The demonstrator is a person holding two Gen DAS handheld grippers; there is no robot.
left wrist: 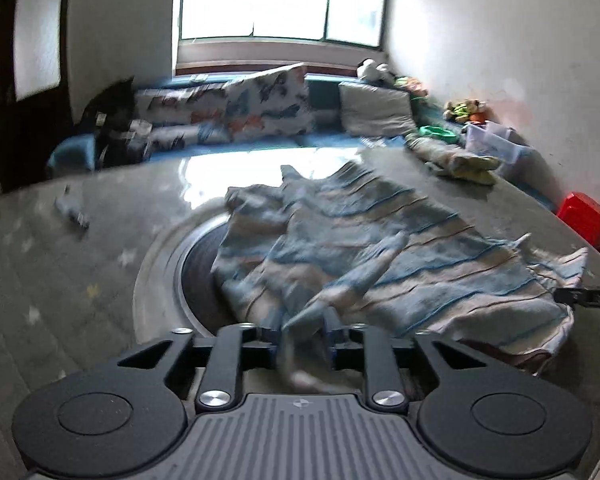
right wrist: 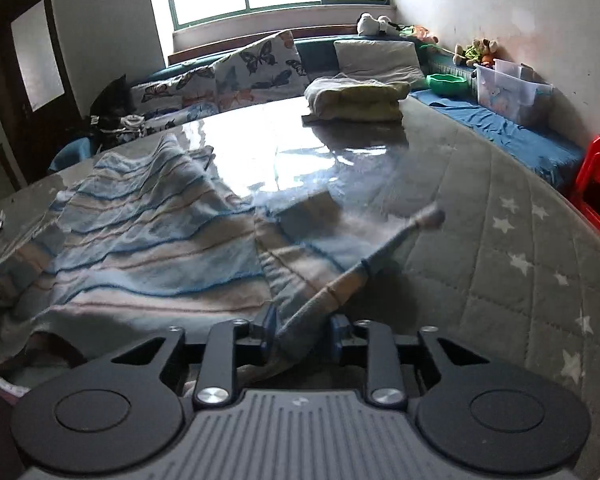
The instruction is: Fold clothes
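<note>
Sprawling across a glossy grey table (right wrist: 480,240), a blue-and-beige striped garment (left wrist: 380,248) lies rumpled, its ribbed bands running crosswise and one edge covering part of a dark round inset (left wrist: 198,276) in the tabletop. The left gripper (left wrist: 302,334) pinches a bunched fold at the near hem; the right gripper (right wrist: 304,330) is clamped on a twisted, rope-like strip of the same garment that angles up to the right. Motion blur smears the cloth in the left view, and where the hem ends is hidden behind both gripper bodies. A folded pile (right wrist: 356,100) sits at the far edge
</note>
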